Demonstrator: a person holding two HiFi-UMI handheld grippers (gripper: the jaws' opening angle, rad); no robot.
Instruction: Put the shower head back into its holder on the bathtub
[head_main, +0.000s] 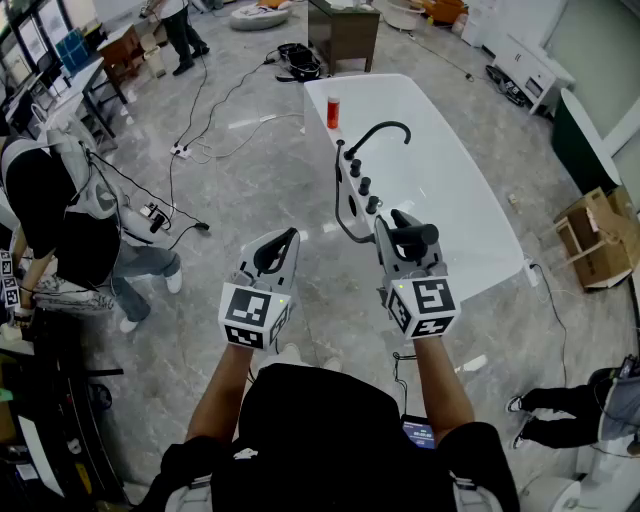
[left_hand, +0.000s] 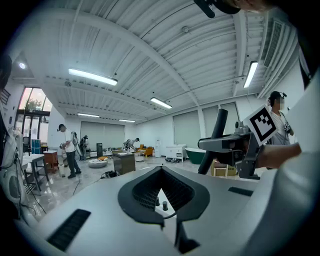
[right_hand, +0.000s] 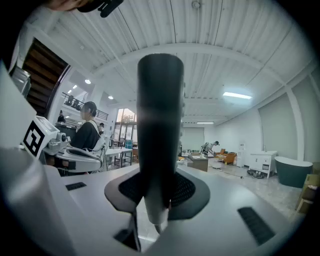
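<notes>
A black shower head stands upright between the jaws of my right gripper, which is shut on its handle. In the right gripper view the shower head fills the middle, clamped by the right gripper. Its hose loops down to the white bathtub just ahead. A row of black knobs and a curved black spout line the tub's near rim. My left gripper hovers beside it on the left, shut and empty, as the left gripper view confirms.
A red bottle stands on the tub's far rim. A person stands at the left by desks. Cables trail over the grey floor. A cardboard box lies at the right, a dark cabinet behind the tub.
</notes>
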